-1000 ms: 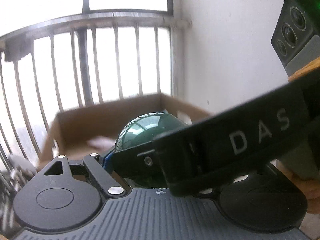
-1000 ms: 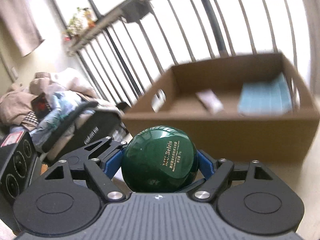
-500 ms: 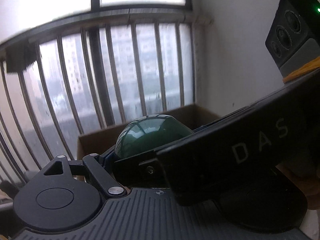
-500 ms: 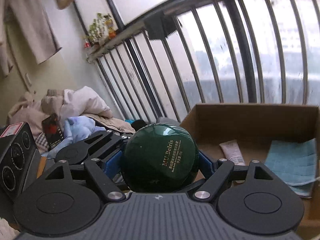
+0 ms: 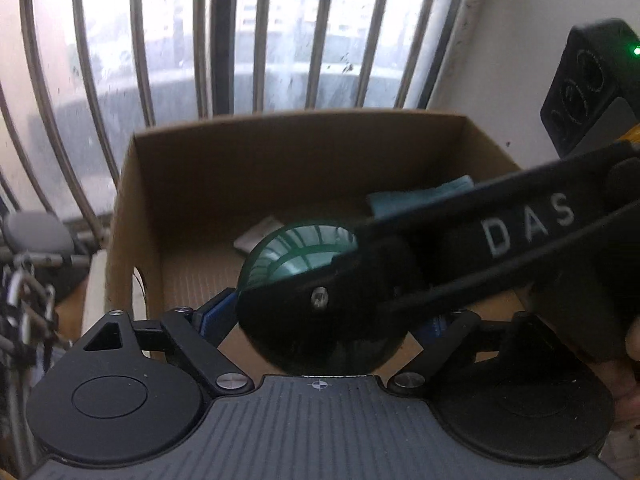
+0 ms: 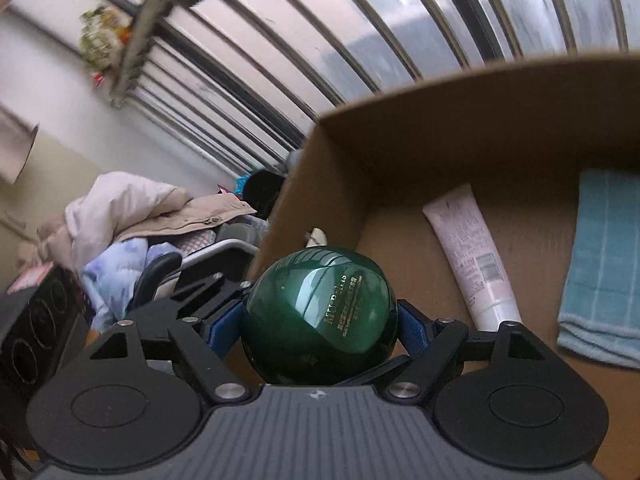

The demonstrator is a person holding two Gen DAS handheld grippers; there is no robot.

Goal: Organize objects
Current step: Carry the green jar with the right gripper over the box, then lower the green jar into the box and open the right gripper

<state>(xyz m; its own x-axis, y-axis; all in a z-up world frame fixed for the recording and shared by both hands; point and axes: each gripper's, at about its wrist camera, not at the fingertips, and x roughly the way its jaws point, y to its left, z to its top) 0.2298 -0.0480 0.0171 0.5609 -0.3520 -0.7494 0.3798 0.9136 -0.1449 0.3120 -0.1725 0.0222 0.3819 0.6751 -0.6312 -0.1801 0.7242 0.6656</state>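
A glossy dark green round bottle (image 6: 320, 316) with gold lettering sits between the blue pads of my right gripper (image 6: 320, 326), which is shut on it. It hangs over the near left corner of an open cardboard box (image 6: 460, 120). My left gripper (image 5: 324, 320) also straddles the green bottle (image 5: 304, 248). Its jaws are opening, and a sliver of cardboard shows between the bottle and its right pad. The right gripper's black finger marked DAS (image 5: 520, 224) crosses in front and hides much of the bottle. The box (image 5: 280, 160) lies just below and ahead.
Inside the box lie a pale pink tube (image 6: 468, 260) and a folded light blue towel (image 6: 604, 264). Metal window bars (image 5: 224, 40) stand right behind the box, a white wall (image 5: 520, 60) to its right. A pile of clothes (image 6: 132, 220) sits to the left.
Both grippers carried the green bottle forward and tipped downward, from short of the box to above its open inside. The left gripper's pads have eased off the bottle.
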